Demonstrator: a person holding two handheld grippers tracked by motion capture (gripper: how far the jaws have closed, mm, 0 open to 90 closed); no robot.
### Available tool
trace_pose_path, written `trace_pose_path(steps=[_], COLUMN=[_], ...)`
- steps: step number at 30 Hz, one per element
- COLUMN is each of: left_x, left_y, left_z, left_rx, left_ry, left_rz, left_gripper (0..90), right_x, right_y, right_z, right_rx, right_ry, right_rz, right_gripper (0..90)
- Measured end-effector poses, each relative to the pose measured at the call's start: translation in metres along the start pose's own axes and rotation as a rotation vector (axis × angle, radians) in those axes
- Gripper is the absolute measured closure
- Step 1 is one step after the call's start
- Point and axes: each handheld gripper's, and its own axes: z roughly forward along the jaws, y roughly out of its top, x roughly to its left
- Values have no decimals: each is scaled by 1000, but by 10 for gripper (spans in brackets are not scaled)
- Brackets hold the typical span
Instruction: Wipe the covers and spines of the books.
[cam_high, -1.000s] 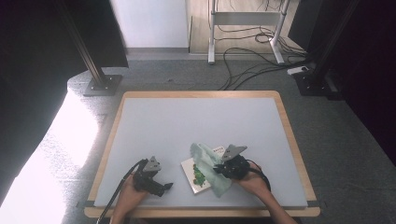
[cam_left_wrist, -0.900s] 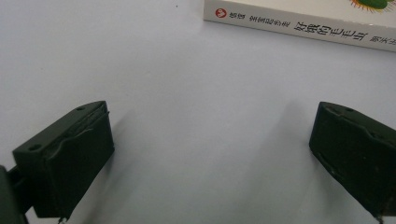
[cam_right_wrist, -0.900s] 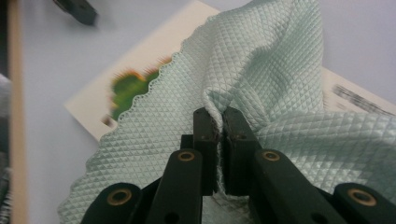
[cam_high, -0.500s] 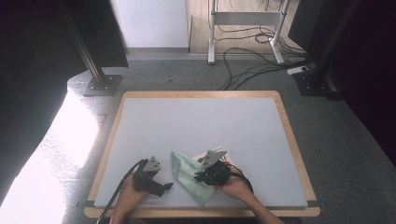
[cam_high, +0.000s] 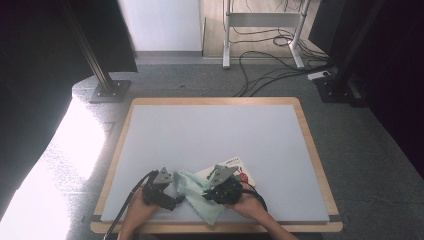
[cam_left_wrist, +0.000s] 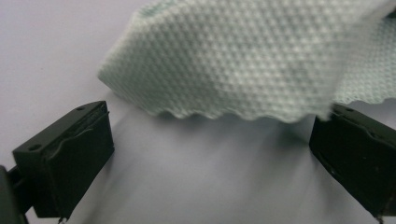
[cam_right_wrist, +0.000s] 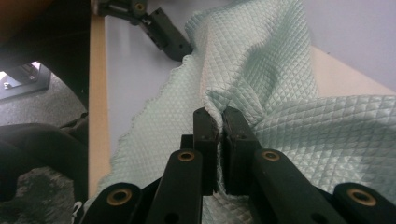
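A pale green quilted cloth (cam_high: 196, 192) lies bunched near the table's front edge, between my two grippers. My right gripper (cam_high: 209, 193) is shut on a raised fold of the cloth (cam_right_wrist: 261, 70), the jaws pressed together with fabric pinched at their tips (cam_right_wrist: 221, 115). My left gripper (cam_high: 175, 199) rests on the mat with its jaws wide apart (cam_left_wrist: 215, 121). The cloth's scalloped edge (cam_left_wrist: 243, 60) hangs just in front of and above them, touching neither pad that I can see. The left gripper (cam_right_wrist: 159, 28) also appears beyond the cloth in the right gripper view.
A white card (cam_high: 240, 166) with red and green print lies on the grey mat (cam_high: 215, 135) just behind my right hand, partly under the cloth. The wooden table edge (cam_high: 215, 227) runs close below both hands. Stand bases and cables sit on the floor beyond.
My right gripper has carried the cloth leftward toward the left gripper, uncovering most of the card. The left gripper has stayed put.
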Motion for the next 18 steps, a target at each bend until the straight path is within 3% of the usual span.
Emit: trace_pose_path(steps=[11,18], left_x=[0,0], left_y=[0,0], left_z=[0,0], left_rx=[-1,-1], left_ry=[-1,0], left_rz=[1,0], left_gripper=[0,0], right_x=[15,8], right_y=[-7,-18], right_z=[-8,-19], right_rx=[16,9], right_ry=[3,-19], right_rz=[-27,28], right_gripper=[839,845])
